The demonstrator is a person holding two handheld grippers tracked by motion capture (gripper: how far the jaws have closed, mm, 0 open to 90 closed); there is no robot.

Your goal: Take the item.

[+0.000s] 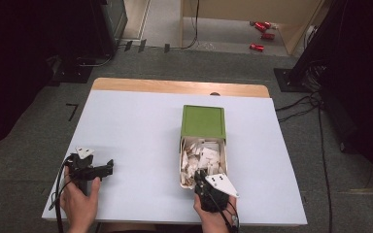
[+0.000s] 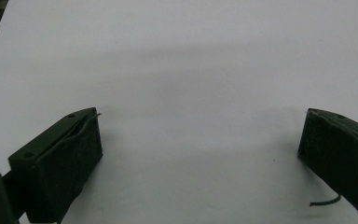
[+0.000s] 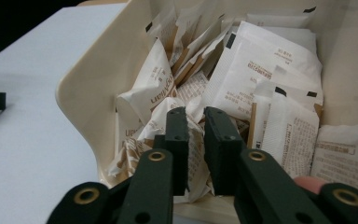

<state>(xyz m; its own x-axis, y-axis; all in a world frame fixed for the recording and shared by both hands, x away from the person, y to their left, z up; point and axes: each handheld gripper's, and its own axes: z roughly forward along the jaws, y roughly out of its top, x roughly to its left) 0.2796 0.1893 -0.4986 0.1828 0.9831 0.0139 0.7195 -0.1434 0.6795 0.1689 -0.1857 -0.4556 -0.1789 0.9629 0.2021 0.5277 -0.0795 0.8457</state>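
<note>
The high view looks forward and down from above the person's side, taking in the whole table [image 1: 141, 126] from some distance, with floor beyond. The left gripper view rides on the left claw [image 2: 200, 140] and faces low across bare table surface at close range. The right gripper view rides on the right claw [image 3: 196, 140] and faces into the box [image 3: 93, 84] of sachets [image 3: 261, 79], very near. The high view shares that box [image 1: 180, 165] with it.

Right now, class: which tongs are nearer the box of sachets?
Right. The right tongs reach into the box among the sachets; the left tongs rest far off on the table.
</note>
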